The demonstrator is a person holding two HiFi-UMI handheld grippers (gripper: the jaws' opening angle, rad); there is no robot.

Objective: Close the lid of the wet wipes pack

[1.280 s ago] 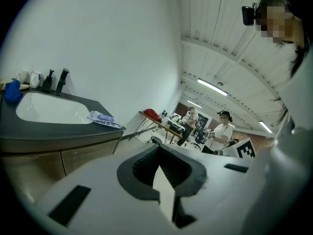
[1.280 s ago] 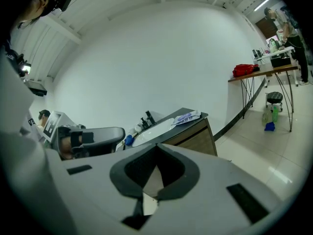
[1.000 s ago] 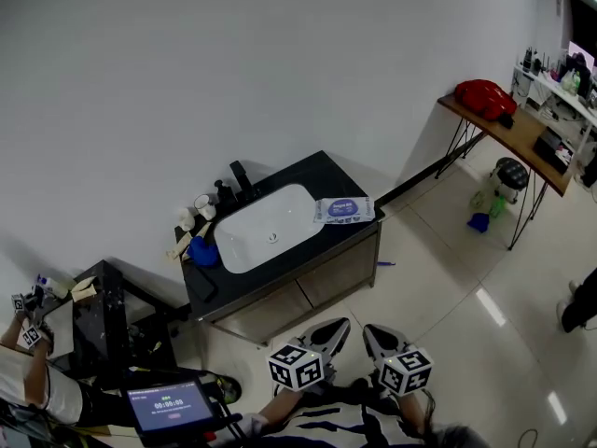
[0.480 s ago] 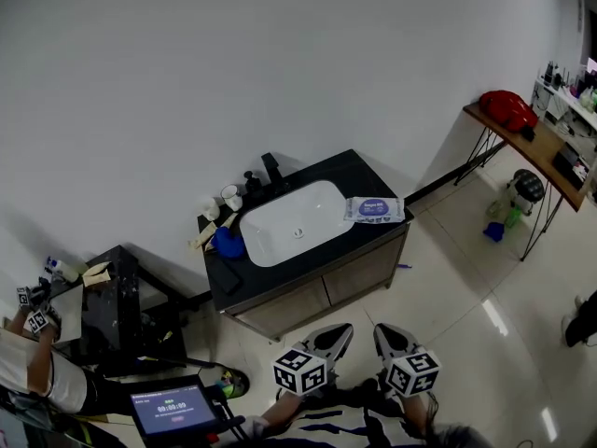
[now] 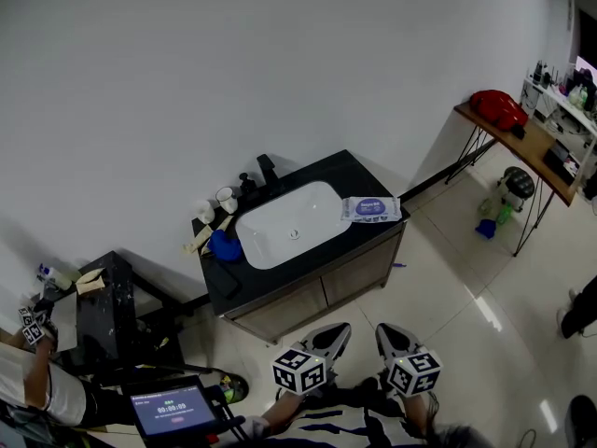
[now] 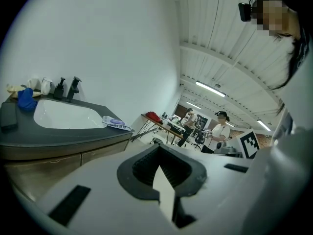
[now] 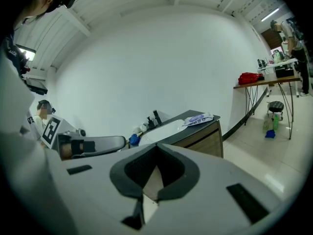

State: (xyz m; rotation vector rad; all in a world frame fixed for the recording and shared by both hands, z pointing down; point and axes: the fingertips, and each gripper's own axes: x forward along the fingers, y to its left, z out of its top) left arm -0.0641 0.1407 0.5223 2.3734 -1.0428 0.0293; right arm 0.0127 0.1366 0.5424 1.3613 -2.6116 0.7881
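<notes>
The wet wipes pack (image 5: pixel 371 209) is white with a purple label and lies flat on the right end of the black vanity counter (image 5: pixel 359 177), beside the white sink (image 5: pixel 291 223). It also shows small in the left gripper view (image 6: pixel 116 123) and the right gripper view (image 7: pixel 198 118). From this distance I cannot tell how its lid stands. My left gripper (image 5: pixel 328 336) and right gripper (image 5: pixel 386 337) hang side by side over the floor, well short of the vanity. Both are shut with nothing in them (image 6: pixel 160 152) (image 7: pixel 156 149).
A faucet (image 5: pixel 269 170), cups (image 5: pixel 225 199) and a blue cloth (image 5: pixel 225 246) sit at the counter's left end. A black stand (image 5: pixel 110 299) and a tablet (image 5: pixel 169 407) are at the left, and a wooden table (image 5: pixel 513 136) with a red bag (image 5: pixel 492 107) at the right. People stand nearby.
The head view has shifted, so the vanity sits further right than a second ago and slightly left of half a second ago. Both grippers stay shut in place.
</notes>
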